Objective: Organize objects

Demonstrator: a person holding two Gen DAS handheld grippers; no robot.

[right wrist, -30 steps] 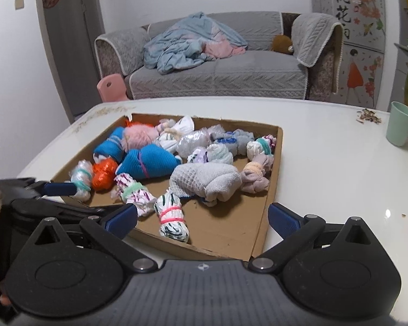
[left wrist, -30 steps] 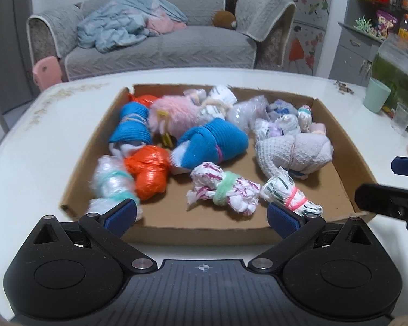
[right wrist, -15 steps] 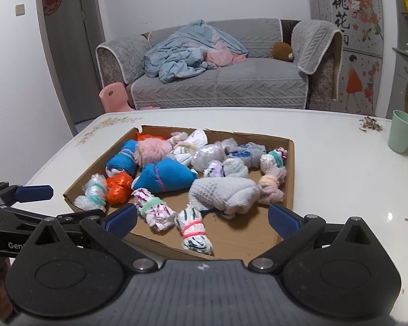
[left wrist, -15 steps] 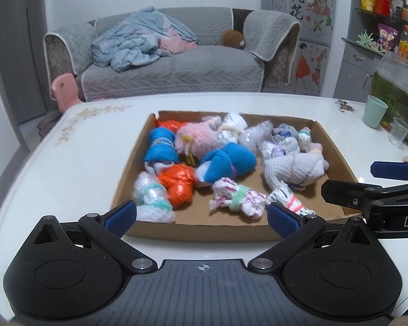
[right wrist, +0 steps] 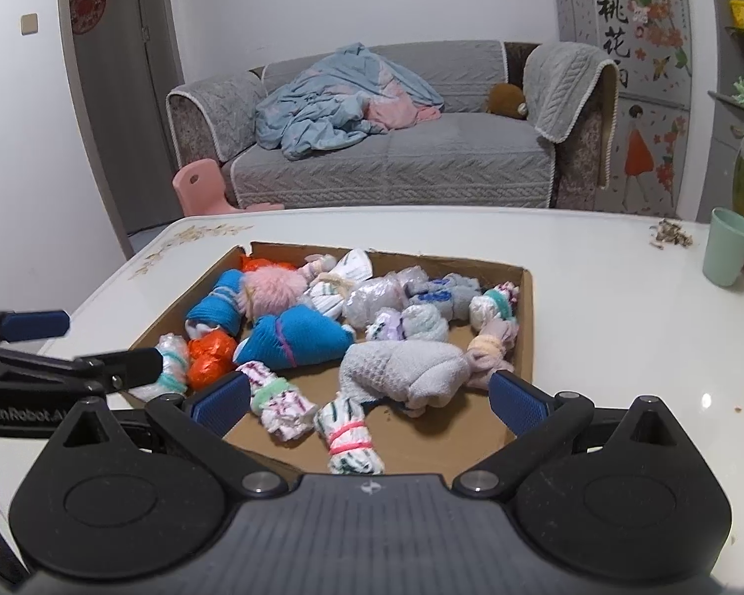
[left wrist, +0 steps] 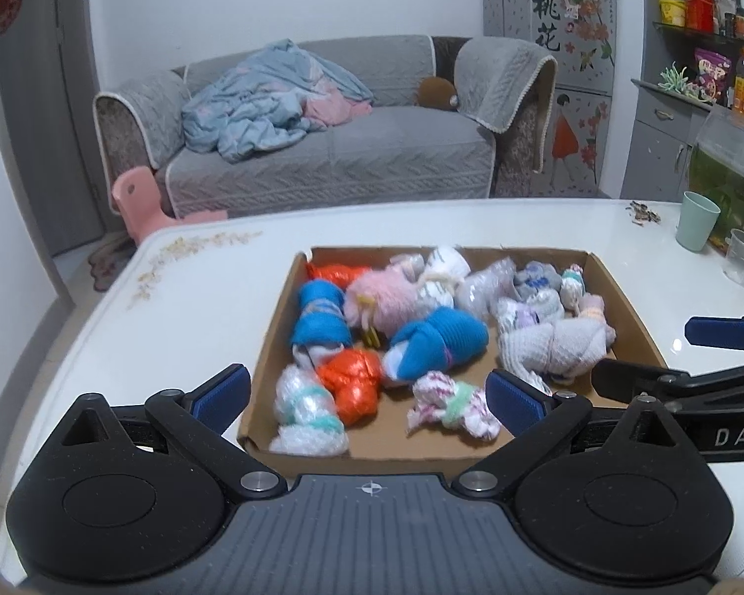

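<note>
Resting cardboard tray (left wrist: 268,362) on white table (left wrist: 198,307), sofa (left wrist: 397,148) behind

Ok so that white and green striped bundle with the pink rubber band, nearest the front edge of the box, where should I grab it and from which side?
Take the striped bundle at its banded waist, the narrowest part. It lies lengthwise, pointing toward the right hand-held gripper, so come down from above with the fingers either side of the band. The grey knit bundle crowds its far end, so avoid that end.
</note>
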